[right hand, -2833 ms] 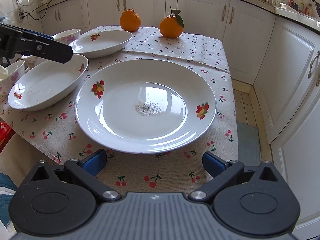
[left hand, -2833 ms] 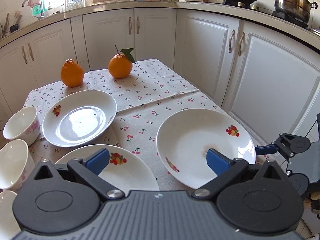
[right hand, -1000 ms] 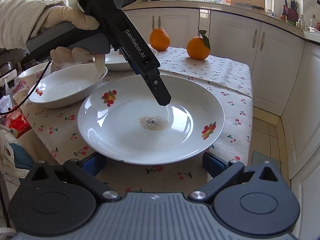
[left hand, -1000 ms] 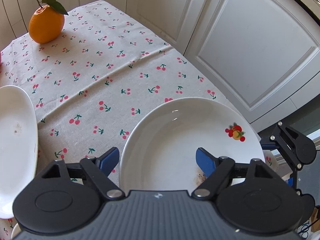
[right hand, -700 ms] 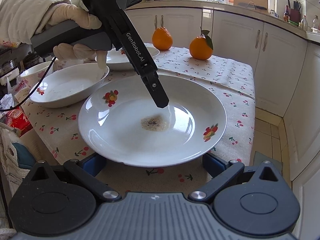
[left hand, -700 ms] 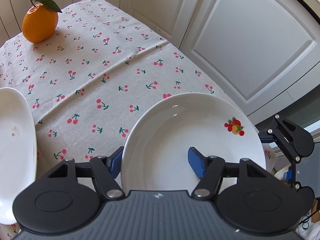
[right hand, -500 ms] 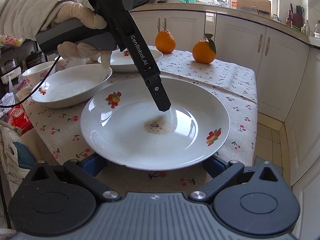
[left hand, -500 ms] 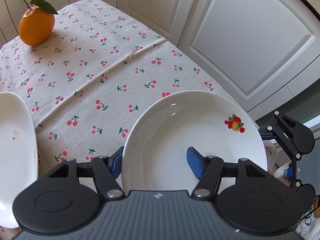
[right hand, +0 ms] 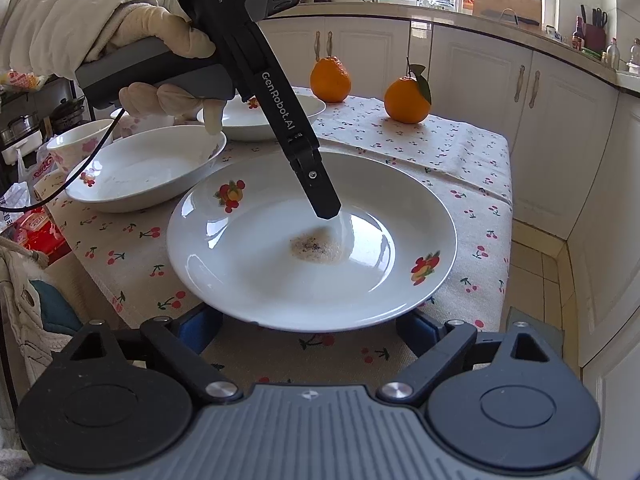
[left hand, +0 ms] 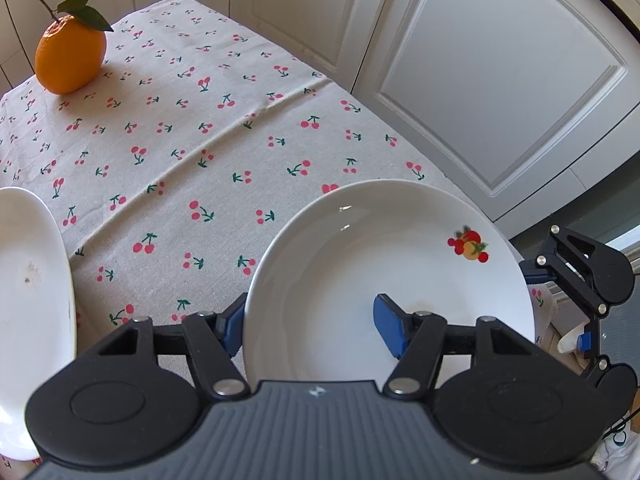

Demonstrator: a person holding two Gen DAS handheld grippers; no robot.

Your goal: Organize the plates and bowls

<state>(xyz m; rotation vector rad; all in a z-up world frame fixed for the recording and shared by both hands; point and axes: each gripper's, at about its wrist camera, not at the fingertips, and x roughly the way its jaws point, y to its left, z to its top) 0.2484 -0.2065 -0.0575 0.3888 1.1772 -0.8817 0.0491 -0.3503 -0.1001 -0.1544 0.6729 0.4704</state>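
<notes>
A white plate (right hand: 256, 276) with fruit prints and a crumb patch lies on the cherry tablecloth (right hand: 448, 148); the left wrist view shows this plate (left hand: 360, 256) from above. My left gripper (left hand: 310, 324) is shut on its rim, one blue pad outside under the edge and one inside the well. A gloved hand (right hand: 168, 40) holds it, and its finger (right hand: 320, 196) reaches into the plate. My right gripper (right hand: 308, 328) sits at the plate's near rim. Its jaws are closing, with both pads tucked under the rim and not pressing it.
A second plate (right hand: 144, 168) lies to the left, a third plate (right hand: 260, 114) behind it, and a flowered bowl (right hand: 76, 148) at the far left. Two oranges (right hand: 330, 78) (right hand: 408, 98) stand at the back. White cabinets (right hand: 560, 120) flank the table's right edge.
My left jaws have shut on the plate's rim. The plate's near rim now covers more of my right pads, which stand a little narrower. Neither hand has shifted.
</notes>
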